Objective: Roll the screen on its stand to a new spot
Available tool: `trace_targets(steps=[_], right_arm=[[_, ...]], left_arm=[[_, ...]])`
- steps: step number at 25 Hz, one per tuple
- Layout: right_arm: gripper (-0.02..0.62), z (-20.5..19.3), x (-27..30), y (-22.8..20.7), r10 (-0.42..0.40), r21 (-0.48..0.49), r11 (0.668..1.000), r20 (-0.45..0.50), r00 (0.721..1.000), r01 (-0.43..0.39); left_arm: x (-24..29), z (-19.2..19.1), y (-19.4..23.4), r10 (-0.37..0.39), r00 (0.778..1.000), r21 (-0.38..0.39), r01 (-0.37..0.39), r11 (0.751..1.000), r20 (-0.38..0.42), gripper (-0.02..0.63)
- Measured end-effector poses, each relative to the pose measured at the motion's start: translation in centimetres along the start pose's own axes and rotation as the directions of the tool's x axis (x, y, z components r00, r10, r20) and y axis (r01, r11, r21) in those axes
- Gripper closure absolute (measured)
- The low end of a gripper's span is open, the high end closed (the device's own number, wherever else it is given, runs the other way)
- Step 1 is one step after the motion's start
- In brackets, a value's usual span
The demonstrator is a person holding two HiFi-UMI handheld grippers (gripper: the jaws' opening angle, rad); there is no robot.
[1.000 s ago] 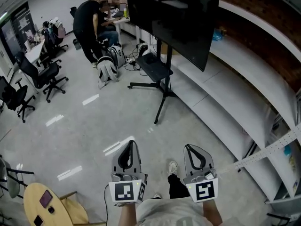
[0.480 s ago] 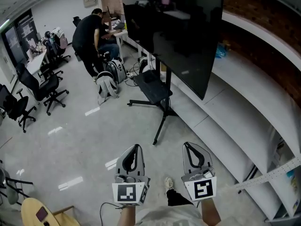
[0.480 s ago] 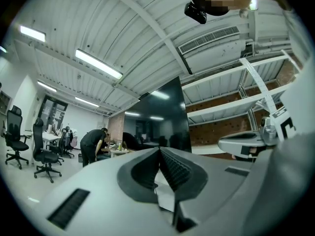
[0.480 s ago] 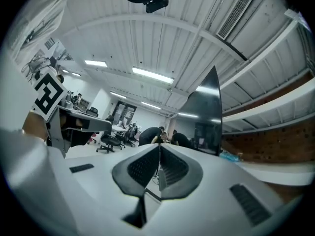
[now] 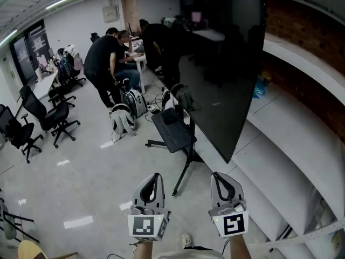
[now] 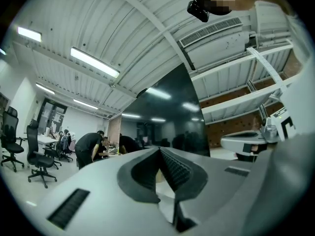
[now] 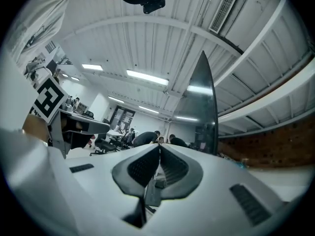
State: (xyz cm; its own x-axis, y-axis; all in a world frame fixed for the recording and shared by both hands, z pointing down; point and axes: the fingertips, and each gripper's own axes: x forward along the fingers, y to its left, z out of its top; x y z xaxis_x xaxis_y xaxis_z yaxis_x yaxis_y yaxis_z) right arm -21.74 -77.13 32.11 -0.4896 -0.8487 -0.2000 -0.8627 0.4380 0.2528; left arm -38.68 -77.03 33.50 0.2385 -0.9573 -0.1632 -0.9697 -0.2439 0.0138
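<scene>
Closed and empty, left tool and right tool face the screen

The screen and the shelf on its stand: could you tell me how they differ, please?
The screen is large, upright and glossy, mirroring the room; the shelf is small, roughly flat and matte. The screen sits high on the stand; the shelf sits low on it. Both are black and share that stand.

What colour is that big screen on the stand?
The screen is glossy black, with faint reflections of the room on it. The head view shows it best.
</scene>
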Motion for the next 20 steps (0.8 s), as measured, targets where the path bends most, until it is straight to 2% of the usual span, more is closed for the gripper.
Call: trace_targets(steps=[3,10,16,20], right_arm=[[0.575,-0.9,2.6,-1.7,0.028,0.007,1.000,0.000,1.000,-0.028],[0.575,-2.1,7.9,-1.6,0.077,0.015,0.997,-0.027,0.997,-0.076],[0.575,1.0,12.3,-0.5,0.083,-0.038,0.996,0.052,0.995,-0.081],[0.575,2.1,13.0,-0.7,0.042,-0.032,0.999,0.076,0.996,-0.040]], left_arm=[[4.0,-0.4,0.0,-0.008,1.000,-0.018,0.008,1.000,-0.007,0.591],[9.9,1.4,-0.1,-0.061,0.996,-0.012,0.062,0.998,0.062,0.591],[12.5,2.5,2.7,-0.048,0.995,-0.075,0.055,0.996,0.084,0.591],[13.5,3.8,2.9,-0.041,0.992,-0.080,0.051,0.995,0.123,0.591]])
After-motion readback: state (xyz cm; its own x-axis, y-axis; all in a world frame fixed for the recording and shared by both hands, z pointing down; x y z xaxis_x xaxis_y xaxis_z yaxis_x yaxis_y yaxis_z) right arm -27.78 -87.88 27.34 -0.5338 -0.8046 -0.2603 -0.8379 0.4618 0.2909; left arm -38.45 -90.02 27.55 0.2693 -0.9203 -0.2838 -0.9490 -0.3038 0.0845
